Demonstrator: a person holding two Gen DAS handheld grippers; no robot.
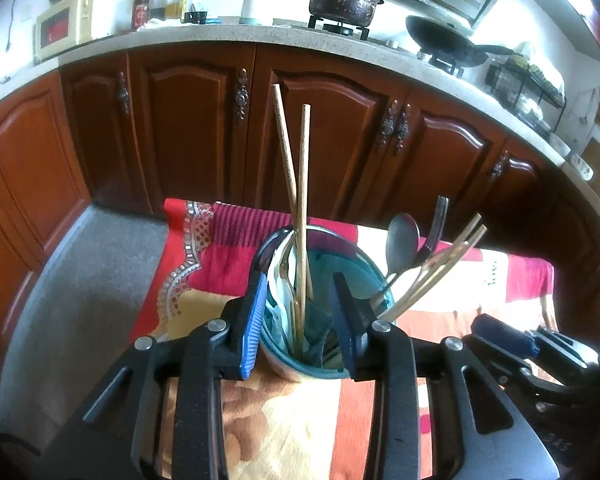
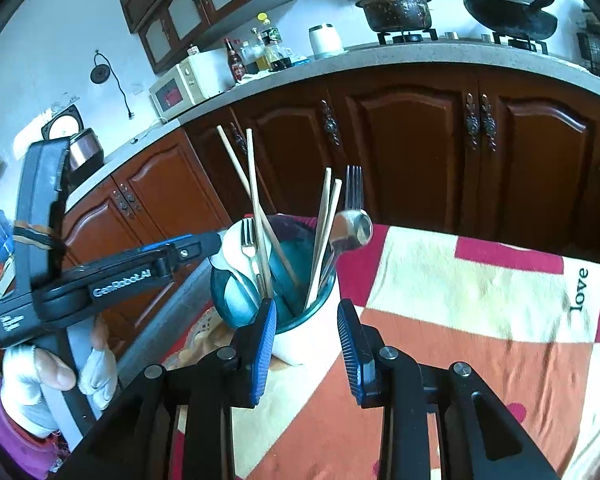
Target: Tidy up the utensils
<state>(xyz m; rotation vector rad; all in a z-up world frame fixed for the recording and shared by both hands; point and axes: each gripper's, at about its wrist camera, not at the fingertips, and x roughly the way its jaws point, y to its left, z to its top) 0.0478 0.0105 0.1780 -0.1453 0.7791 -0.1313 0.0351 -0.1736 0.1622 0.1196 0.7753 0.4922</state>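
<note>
A teal holder (image 1: 300,344) is standing upright on a red, cream and orange patterned cloth (image 1: 292,420), and the utensils are sitting inside it. In the left wrist view two long wooden chopsticks (image 1: 296,200) are rising steeply out of its middle, while a metal spoon (image 1: 400,244), a dark-looking fork (image 1: 434,228) and a paler pair of chopsticks (image 1: 436,268) are leaning out over its right rim. The left gripper (image 1: 298,320) is sitting partly open, its fingers straddling the holder's near rim without pressing on the chopsticks between them (whether the pads are touching the rim cannot be told). In the right wrist view the same holder (image 2: 276,300) is showing a white outer wall, with a white spoon (image 2: 232,264) and a small fork (image 2: 249,240) resting at its left side. The right gripper (image 2: 306,344) is also standing partly open, empty, just in front of the holder's near side. A gloved hand (image 2: 48,384) is gripping the left tool's handle at the left of that view. Behind, dark wooden cabinets (image 2: 400,152) are running under a grey countertop (image 2: 420,56) carrying a blackened pot (image 2: 396,8) and a wok (image 2: 512,16).
</note>
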